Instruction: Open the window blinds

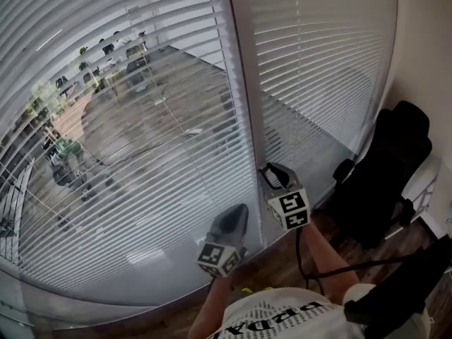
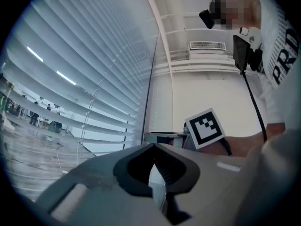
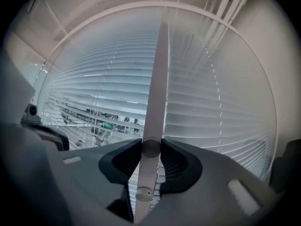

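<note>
Between the right gripper's jaws there's a pale round plastic tilt wand. They're clamped on it from both sides, with the white horizontal-slat window blinds just ahead of the tips. The left gripper sits just beside it on the left, jaws pinched together on nothing, blinds right in front of it too.

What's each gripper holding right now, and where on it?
Right gripper grips the tilt wand just above its bottom end. Left gripper holds nothing.
</note>
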The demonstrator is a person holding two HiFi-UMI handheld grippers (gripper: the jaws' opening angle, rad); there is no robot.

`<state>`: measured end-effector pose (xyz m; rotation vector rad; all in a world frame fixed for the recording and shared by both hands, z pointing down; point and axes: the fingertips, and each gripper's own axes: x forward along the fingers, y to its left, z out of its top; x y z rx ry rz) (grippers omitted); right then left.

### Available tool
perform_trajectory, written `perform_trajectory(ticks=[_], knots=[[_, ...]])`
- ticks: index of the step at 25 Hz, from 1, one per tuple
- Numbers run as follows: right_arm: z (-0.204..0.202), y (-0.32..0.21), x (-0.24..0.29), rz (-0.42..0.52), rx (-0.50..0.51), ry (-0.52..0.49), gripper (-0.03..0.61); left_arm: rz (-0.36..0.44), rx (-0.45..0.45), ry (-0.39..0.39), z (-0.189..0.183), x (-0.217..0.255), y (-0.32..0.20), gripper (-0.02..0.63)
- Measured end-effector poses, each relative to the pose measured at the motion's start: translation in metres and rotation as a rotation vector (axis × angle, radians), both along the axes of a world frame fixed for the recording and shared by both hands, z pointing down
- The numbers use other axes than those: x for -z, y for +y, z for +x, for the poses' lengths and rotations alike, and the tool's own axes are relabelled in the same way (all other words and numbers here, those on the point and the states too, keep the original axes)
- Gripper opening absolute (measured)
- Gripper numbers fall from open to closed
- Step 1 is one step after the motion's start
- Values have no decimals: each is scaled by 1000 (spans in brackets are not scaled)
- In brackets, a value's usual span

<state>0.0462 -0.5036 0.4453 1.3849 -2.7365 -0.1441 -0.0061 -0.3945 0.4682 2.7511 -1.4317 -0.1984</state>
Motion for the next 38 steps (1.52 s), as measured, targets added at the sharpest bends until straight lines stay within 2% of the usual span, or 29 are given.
perform_trajectory(ticks=[8, 21, 38], knots=[[-1, 2, -1, -15, -5, -46, 133, -4, -3, -3, 2, 0, 1, -6], [-2, 2, -3, -34, -1, -55, 130, -17, -33, -2, 13, -3, -2, -6], [-4, 10, -19, -42, 6, -45, 129, -48, -41, 59, 22, -21, 0, -6]])
